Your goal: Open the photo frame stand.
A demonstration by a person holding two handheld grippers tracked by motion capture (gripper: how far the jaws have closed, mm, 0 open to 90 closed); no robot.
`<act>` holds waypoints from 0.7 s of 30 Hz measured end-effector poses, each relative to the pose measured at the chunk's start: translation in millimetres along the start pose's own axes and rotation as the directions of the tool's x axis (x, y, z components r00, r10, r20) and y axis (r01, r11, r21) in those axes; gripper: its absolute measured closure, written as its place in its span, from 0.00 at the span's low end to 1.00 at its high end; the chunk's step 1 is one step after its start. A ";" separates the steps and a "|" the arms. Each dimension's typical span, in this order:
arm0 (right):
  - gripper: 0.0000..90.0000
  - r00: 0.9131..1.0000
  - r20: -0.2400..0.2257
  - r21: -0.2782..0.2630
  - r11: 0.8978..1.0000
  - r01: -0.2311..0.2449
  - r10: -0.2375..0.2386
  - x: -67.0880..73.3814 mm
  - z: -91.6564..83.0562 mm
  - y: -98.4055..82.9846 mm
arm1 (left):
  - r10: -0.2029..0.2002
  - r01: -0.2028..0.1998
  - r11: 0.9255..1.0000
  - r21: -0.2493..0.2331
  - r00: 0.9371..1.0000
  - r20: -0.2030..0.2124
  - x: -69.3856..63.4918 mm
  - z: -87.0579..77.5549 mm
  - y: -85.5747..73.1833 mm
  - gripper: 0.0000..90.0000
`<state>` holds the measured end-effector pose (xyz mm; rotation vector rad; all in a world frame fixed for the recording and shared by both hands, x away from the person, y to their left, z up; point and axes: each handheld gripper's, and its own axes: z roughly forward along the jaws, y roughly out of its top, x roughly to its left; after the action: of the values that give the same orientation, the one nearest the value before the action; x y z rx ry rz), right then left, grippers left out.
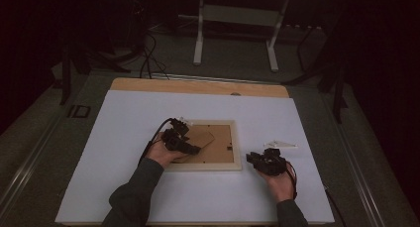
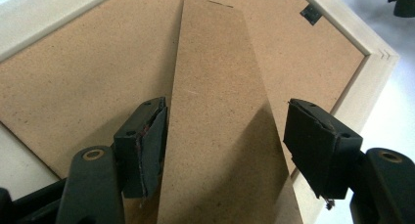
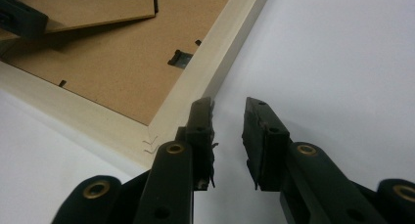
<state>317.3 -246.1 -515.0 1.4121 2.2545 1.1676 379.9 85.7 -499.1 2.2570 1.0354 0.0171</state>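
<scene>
A pale wooden picture frame (image 1: 237, 152) lies face down on the white table, its brown backing board (image 2: 73, 77) facing up. A narrow fibreboard stand flap (image 2: 215, 62) is raised off the backing. My left gripper (image 2: 225, 111) is open, and its jaws straddle the flap's free end without pressing on it. In the high view that left gripper (image 1: 190, 148) sits over the frame's left part. My right gripper (image 3: 229, 106) rests just off the frame's near right corner (image 3: 151, 141). Its jaws stand a little apart with only bare table between them. A metal turn clip (image 3: 178, 58) sits at the frame's inner edge.
A small clear plastic piece (image 1: 280, 144) lies on the white sheet (image 1: 129, 123) to the right of the frame, just beyond my right gripper (image 1: 252, 160). The table's wooden back edge (image 1: 198, 85) shows behind. A white-legged stand (image 1: 237, 19) is on the dark floor beyond.
</scene>
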 end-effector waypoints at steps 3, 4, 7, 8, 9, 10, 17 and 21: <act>0.81 1.000 0.000 0.000 1.000 -0.002 0.002 -0.5 0.4 -0.3 | -0.007 0.007 1.000 0.010 1.000 0.002 0.2 1.8 0.1 0.38; 0.81 1.000 0.000 0.000 1.000 -0.002 0.002 -0.5 0.4 -0.3 | -0.007 0.007 1.000 0.010 1.000 0.002 0.2 1.8 0.1 0.38; 0.81 1.000 -0.001 0.000 1.000 -0.003 0.003 -0.4 0.9 -0.5 | 0.002 -0.002 0.999 0.032 1.000 -0.003 -0.2 4.1 -0.2 0.38; 0.81 1.000 -0.001 0.000 1.000 -0.003 0.003 -0.4 0.9 -0.5 | 0.002 -0.002 0.999 0.032 1.000 -0.003 -0.2 4.1 -0.2 0.38; 0.81 1.000 -0.001 0.000 1.000 -0.003 0.003 -0.4 0.9 -0.5 | 0.007 -0.007 0.999 0.038 1.000 -0.007 -0.4 4.9 -0.3 0.38; 0.81 1.000 0.000 0.001 1.000 -0.003 0.003 -0.4 0.8 -0.4 | 0.008 -0.008 0.999 0.040 1.000 -0.007 -0.5 5.2 -0.4 0.38; 0.81 1.000 -0.001 0.003 1.000 -0.002 0.002 -0.9 1.5 -0.8 | 0.014 -0.014 0.999 0.045 1.000 -0.015 -1.3 5.3 -0.3 0.41; 0.81 1.000 -0.003 0.004 1.000 -0.005 0.005 -1.0 1.7 -1.0 | 0.023 -0.022 0.998 0.054 1.000 -0.019 -2.4 5.1 -0.1 0.42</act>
<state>318.2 -246.4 -517.0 1.4187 2.2575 1.1678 379.5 81.2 -502.6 2.3213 1.0316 0.0210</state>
